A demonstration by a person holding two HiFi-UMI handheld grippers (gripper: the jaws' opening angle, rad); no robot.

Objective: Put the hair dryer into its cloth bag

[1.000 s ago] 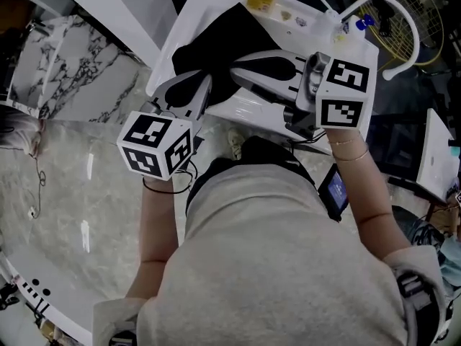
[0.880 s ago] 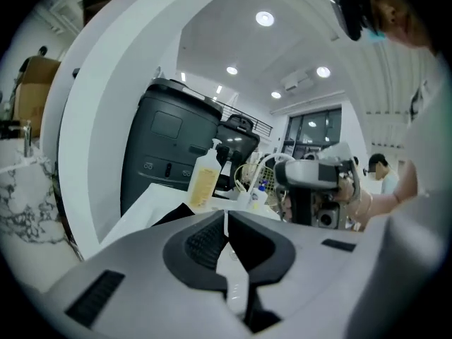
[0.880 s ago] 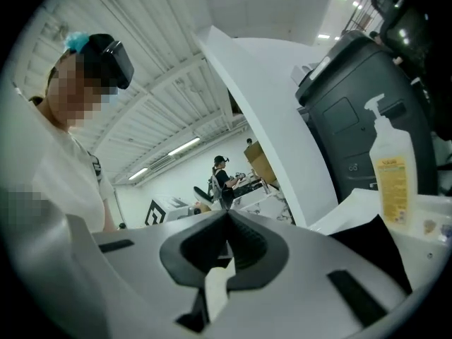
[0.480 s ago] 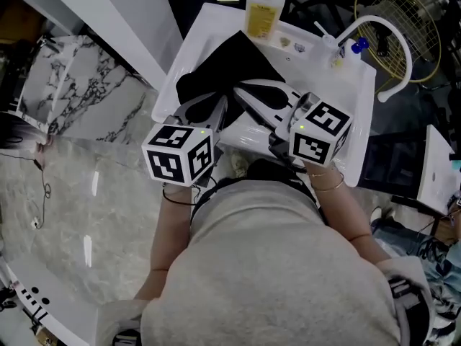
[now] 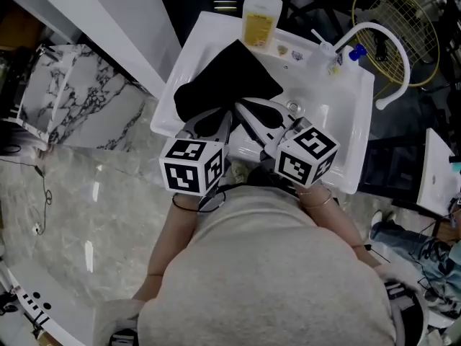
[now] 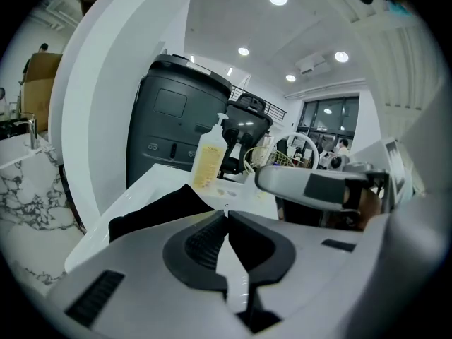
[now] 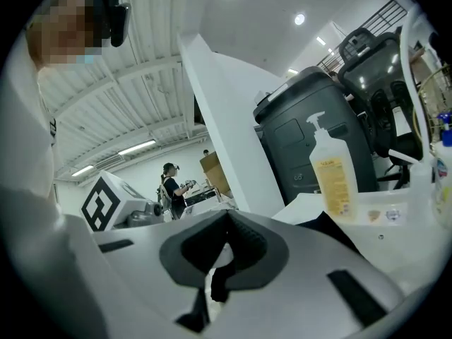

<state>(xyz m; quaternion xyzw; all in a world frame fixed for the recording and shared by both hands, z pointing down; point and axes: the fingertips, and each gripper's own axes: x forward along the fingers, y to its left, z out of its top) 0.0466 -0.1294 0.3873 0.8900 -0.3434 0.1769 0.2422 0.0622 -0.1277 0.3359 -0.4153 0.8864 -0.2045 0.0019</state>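
A marble slab lay at the far left, beside a slanting white panel. Right of it stood a white sink, and the black bag lay crumpled in its left half, one corner reaching up toward the bottle on the back rim. Whether the hair dryer was inside the bag could not be told.

The left gripper was held over the sink's near edge, just at the bag's lower edge. Its jaws were clenched tip to tip with nothing between them; only bare white sink showed through the gap under the tips. Its marker cube sat just above the person's grey shirt.

The right gripper sat just beside the left one, the two pointing inward so that their tips nearly met at the bag's edge. Its jaws were also clenched at the tips; a dark strip showed through the gap below them, too unclear to name. Its cube sat over the sink's front rim.

Farther right, a curved white tap arched off the sink's back corner, with a wire basket behind it.
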